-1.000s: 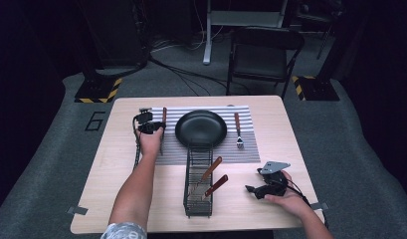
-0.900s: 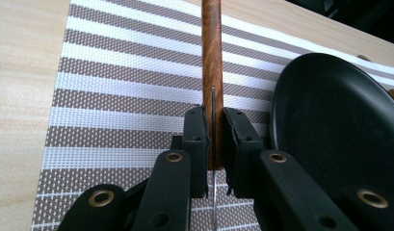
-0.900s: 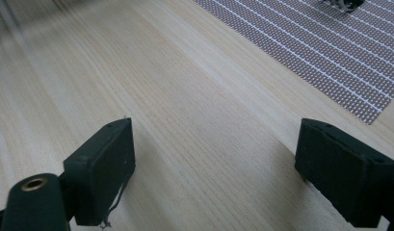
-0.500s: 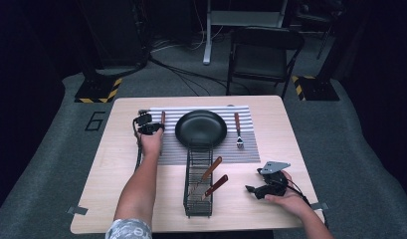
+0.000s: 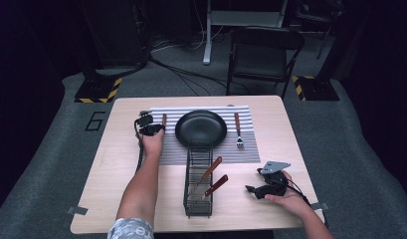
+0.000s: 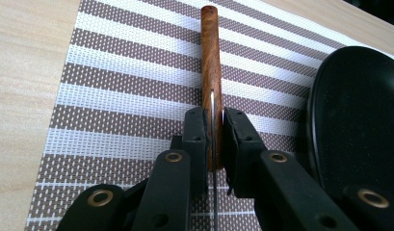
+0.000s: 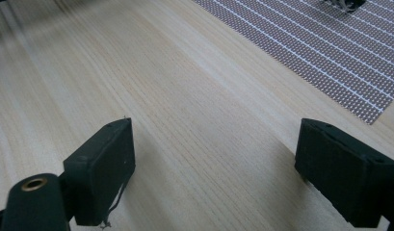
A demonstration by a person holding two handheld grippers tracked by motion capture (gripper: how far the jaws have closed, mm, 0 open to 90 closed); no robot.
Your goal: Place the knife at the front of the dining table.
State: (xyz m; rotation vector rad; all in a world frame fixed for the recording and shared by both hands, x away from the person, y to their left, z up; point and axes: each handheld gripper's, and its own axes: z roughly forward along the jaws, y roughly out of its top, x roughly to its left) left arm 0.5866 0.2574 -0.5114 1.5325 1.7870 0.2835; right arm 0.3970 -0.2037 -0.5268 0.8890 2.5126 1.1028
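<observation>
At the upper left of the high view, the left gripper (image 5: 150,129) pinches a wood-handled knife (image 6: 211,72), jaws pressed against its thin steel blade edge-up, likely setting it on the striped woven placemat (image 5: 166,152) left of the round matte black plate (image 5: 201,128). At centre, a black wire rack (image 5: 197,199) holds two more wooden-handled utensils. A fork (image 5: 238,130) lies right of the plate. At lower right, the right gripper (image 5: 263,186) rests idle, jaws spread over the pale wood-grain table (image 7: 185,120).
</observation>
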